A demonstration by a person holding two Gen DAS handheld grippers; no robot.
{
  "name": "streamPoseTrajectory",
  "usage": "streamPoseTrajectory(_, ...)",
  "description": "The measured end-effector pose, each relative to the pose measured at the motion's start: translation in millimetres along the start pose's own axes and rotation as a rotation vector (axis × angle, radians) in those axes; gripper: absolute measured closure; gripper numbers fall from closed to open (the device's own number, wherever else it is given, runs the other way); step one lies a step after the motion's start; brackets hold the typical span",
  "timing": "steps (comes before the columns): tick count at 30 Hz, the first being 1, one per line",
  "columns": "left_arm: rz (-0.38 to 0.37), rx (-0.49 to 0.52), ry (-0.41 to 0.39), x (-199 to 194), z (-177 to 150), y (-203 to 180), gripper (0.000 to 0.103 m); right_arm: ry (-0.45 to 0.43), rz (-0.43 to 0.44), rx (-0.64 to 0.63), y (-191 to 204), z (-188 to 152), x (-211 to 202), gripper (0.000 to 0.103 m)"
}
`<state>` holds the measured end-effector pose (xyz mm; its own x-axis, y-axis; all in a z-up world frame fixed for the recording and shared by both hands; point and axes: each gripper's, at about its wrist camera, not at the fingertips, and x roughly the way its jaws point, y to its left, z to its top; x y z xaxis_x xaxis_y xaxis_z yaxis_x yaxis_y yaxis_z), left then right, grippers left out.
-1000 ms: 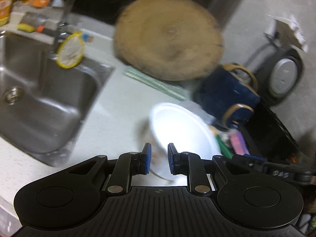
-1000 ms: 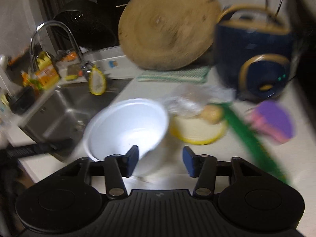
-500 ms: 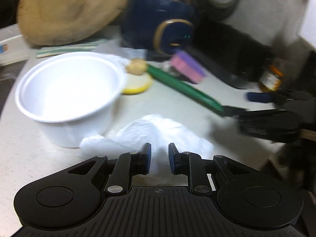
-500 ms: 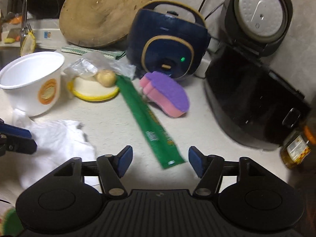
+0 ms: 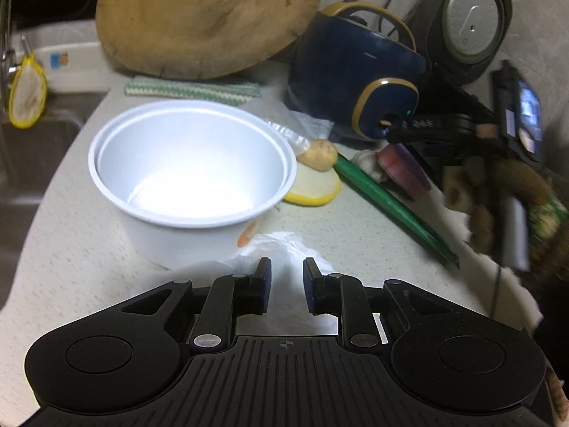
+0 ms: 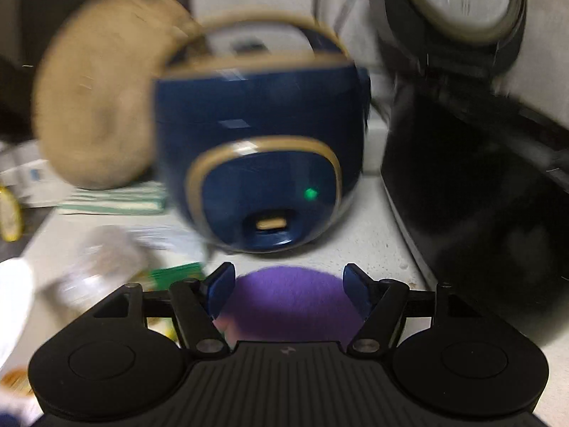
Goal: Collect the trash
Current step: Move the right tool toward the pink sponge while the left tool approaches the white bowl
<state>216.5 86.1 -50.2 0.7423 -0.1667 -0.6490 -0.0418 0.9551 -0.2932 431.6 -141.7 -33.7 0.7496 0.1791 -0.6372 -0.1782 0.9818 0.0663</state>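
A sink [image 5: 32,149] takes up the left edge of the surface [image 5: 89,256], with a yellow-rimmed strainer [image 5: 26,94] hanging at its tap. Just right of it, near the front edge, stands a white bowl [image 5: 192,174], and a crumpled white tissue [image 5: 284,249] lies against its base. The left tool [image 5: 286,279] sits low over this tissue, its fingers a narrow gap apart with the tissue showing between them; whether they pinch it cannot be told. Behind the bowl a round wooden board [image 5: 202,17] leans at the back edge above a striped cloth [image 5: 192,89]. Further right lie a yellow lid [image 5: 314,186], a green wrapper [image 5: 394,210] and a clear plastic bag [image 5: 295,124]. A navy cooker [image 5: 355,71] and a black appliance [image 5: 473,25] stand toward the back right corner. The right tool [image 6: 288,283] is spread wide with a purple sponge [image 6: 288,302] between its fingers, contact unclear in the blur.
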Motion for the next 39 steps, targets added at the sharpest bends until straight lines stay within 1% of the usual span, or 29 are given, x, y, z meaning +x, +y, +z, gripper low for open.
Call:
streamPoseTrajectory(2, 0.011, 0.0, 0.009, 6, 0, -3, 0.081, 0.049, 0.035, 0.058, -8, 2, 16, 0.032)
streamPoseTrajectory(3, 0.016, 0.003, 0.013, 6, 1, -2, 0.081, 0.036, 0.045, 0.069, -11, 1, 16, 0.032)
streamPoseTrajectory(4, 0.02, 0.004, 0.015, 7, 1, -2, 0.081, 0.044, 0.062, 0.064, -11, 0, 14, 0.031)
streamPoseTrajectory(8, 0.024, -0.021, 0.022, 9, 1, 2, 0.081, 0.055, 0.116, -0.052, -5, -16, -3, 0.032)
streamPoseTrajectory(10, 0.025, -0.032, 0.029, 12, -1, 2, 0.081, 0.058, 0.139, -0.083, -3, -28, -14, 0.036)
streamPoseTrajectory(11, 0.024, -0.035, 0.034, 13, -1, 2, 0.081, 0.074, 0.168, -0.086, -3, -34, -18, 0.042)
streamPoseTrajectory(12, 0.02, -0.037, 0.039, 15, -2, 1, 0.081, 0.071, 0.18, -0.087, -3, -40, -23, 0.044)
streamPoseTrajectory(14, 0.007, -0.033, 0.051, 19, -3, -3, 0.081, 0.063, 0.184, -0.104, -1, -52, -36, 0.044)
streamPoseTrajectory(17, -0.023, -0.019, 0.063, 22, -4, -12, 0.081, 0.059, 0.205, -0.095, -3, -66, -53, 0.044)
streamPoseTrajectory(21, -0.094, 0.01, 0.075, 21, -8, -27, 0.081, 0.053, 0.208, -0.078, -13, -84, -73, 0.045)
streamPoseTrajectory(22, -0.109, 0.02, 0.076, 20, -9, -31, 0.081, 0.055, 0.197, -0.079, -16, -89, -77, 0.045)
streamPoseTrajectory(25, -0.124, 0.046, 0.069, 17, -11, -37, 0.081, 0.025, 0.099, -0.122, -21, -106, -89, 0.045)
streamPoseTrajectory(26, -0.121, 0.046, 0.064, 15, -11, -38, 0.081, 0.017, 0.086, -0.126, -23, -110, -94, 0.045)
streamPoseTrajectory(27, -0.112, 0.046, 0.057, 13, -11, -37, 0.081, 0.018, 0.09, -0.118, -26, -114, -99, 0.045)
streamPoseTrajectory(30, -0.067, 0.045, 0.026, 5, -9, -33, 0.081, 0.03, 0.143, -0.067, -34, -125, -112, 0.045)
streamPoseTrajectory(33, -0.036, 0.015, 0.008, 0, -6, -25, 0.081, 0.065, 0.201, -0.018, -32, -136, -115, 0.045)
streamPoseTrajectory(36, -0.034, -0.007, 0.003, -5, -8, -18, 0.081, 0.102, 0.27, -0.031, -14, -149, -115, 0.045)
streamPoseTrajectory(39, -0.021, -0.02, -0.006, -10, -9, -13, 0.081, 0.138, 0.374, -0.066, 9, -158, -117, 0.045)
